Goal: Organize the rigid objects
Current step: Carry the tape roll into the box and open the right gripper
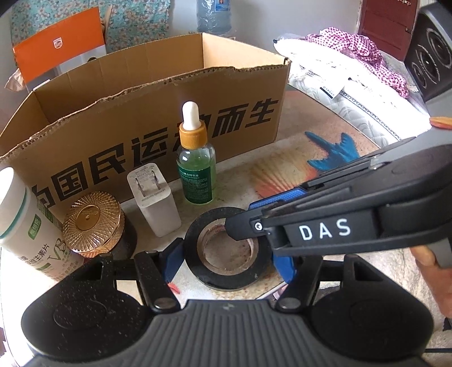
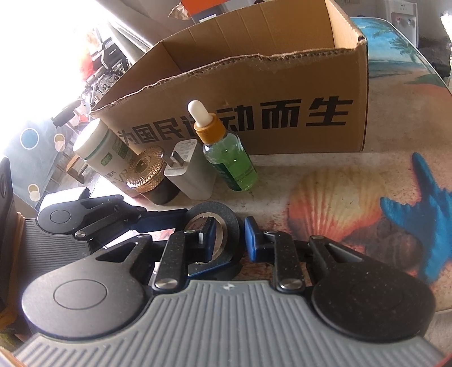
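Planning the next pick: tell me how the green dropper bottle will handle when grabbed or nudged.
The dropper bottle stands tall on a narrow base, so a nudge would probably tip it. Its clear body looks like glass: likely smooth, slippery and breakable. Its round shape would probably roll once down.

The tabletop (image 2: 325, 180) carries a printed beach scene with a shell (image 2: 333, 197) and a blue starfish (image 2: 418, 214). Harsh daylight washes out the left of the right wrist view. A pale wall (image 1: 254, 14) stands behind, with a black speaker (image 1: 429, 53) and a dotted pink cloth (image 1: 364, 53).
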